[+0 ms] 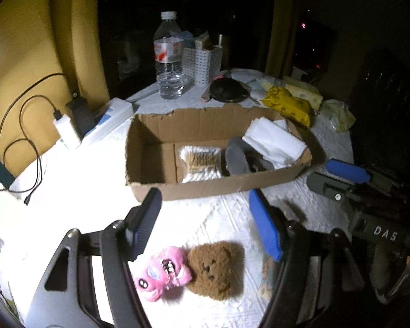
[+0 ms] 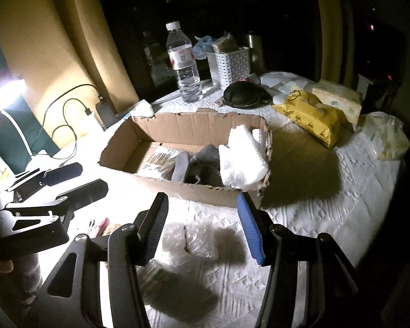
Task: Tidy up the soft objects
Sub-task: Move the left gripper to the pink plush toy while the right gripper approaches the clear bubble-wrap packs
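An open cardboard box (image 1: 194,186) (image 2: 177,125) stands mid-table. It holds white folded cloth (image 1: 276,139) (image 2: 243,164), a grey soft item (image 1: 237,158) (image 2: 205,169) and a pack of cotton swabs (image 1: 201,164). A pink plush toy (image 1: 161,270) and a brown plush bear (image 1: 214,266) lie on the white tablecloth under my left gripper (image 1: 207,224), which is open and empty above them. My right gripper (image 2: 202,227) is open and empty, above a clear plastic packet (image 2: 188,240). The right gripper also shows in the left wrist view (image 1: 339,177), the left one in the right wrist view (image 2: 68,180).
A water bottle (image 1: 168,57) (image 2: 184,65), a white perforated basket (image 1: 202,63) (image 2: 229,65), a black round case (image 1: 227,90) (image 2: 243,95), a yellow packet (image 1: 289,106) (image 2: 311,117) and tissue packs stand behind the box. Chargers and cables (image 1: 68,125) lie at the left.
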The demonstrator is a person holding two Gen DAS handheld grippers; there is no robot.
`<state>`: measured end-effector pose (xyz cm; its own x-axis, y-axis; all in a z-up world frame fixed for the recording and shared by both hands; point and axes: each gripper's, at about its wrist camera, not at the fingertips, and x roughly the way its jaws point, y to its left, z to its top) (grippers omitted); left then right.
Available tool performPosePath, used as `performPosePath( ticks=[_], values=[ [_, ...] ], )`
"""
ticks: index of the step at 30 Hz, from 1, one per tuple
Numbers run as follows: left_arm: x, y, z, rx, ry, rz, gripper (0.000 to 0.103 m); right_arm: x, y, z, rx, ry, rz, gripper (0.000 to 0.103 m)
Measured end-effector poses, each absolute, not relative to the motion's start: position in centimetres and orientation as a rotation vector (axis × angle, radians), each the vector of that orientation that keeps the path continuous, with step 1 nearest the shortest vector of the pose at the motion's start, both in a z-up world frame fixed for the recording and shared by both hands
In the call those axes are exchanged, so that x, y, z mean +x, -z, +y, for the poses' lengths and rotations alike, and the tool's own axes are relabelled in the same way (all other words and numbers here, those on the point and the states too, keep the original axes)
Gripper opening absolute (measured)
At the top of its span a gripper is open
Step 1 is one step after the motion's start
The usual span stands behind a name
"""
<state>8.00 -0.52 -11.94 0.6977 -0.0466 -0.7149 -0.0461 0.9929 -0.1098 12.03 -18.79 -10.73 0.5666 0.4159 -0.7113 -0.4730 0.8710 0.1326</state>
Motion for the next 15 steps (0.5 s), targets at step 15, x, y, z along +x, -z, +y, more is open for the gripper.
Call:
performPosePath(
  ticks=[15],
  values=[
    [5.5,14.4,0.7,-0.125,-0.031,0.837,0.069,10.7,12.7,-18.2,-0.066,-0.535,0.861,0.062]
  ],
)
